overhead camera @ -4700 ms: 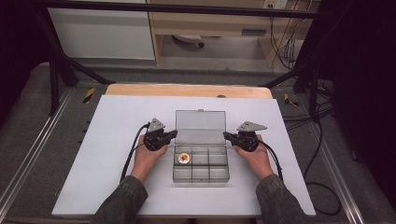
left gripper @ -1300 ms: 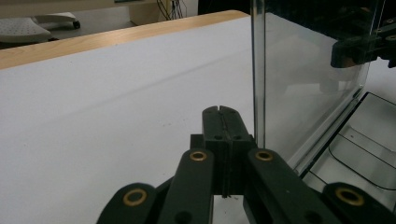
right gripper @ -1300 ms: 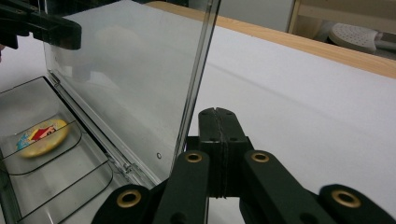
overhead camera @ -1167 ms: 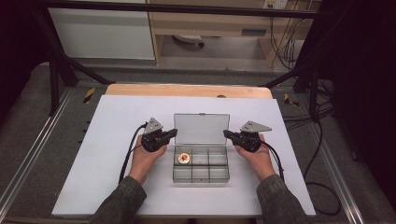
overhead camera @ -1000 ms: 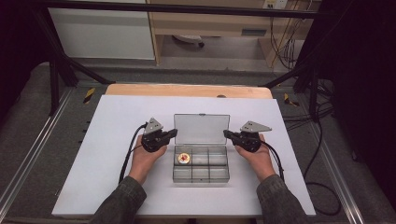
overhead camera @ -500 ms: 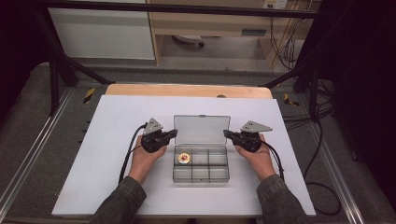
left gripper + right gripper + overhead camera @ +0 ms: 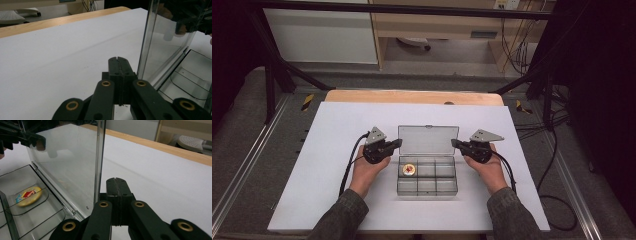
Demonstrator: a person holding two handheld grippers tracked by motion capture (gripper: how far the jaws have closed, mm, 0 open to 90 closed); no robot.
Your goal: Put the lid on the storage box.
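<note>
Left gripper (image 7: 398,143) and right gripper (image 7: 454,143), both closed and empty, flank the organizer box (image 7: 427,172) (light, rigid, slippery plastic); take its upright lid (image 7: 428,139), at 12 o'clock, by the side edges.

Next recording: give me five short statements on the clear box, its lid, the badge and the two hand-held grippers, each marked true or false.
1. The lid of the clear compartment box stands open. True.
2. A round yellow badge lies in a compartment of the row nearest the lid, at the end by the left hand-held gripper. True.
3. Both hand-held grippers have their jaws wide open. False: the left one and the right hand-held gripper both have their jaws shut, with nothing between them.
4. The box sits on bare wood. False: it sits on a white sheet that covers the table.
5. One hand-held gripper flanks each side edge of the lid. True.
</note>
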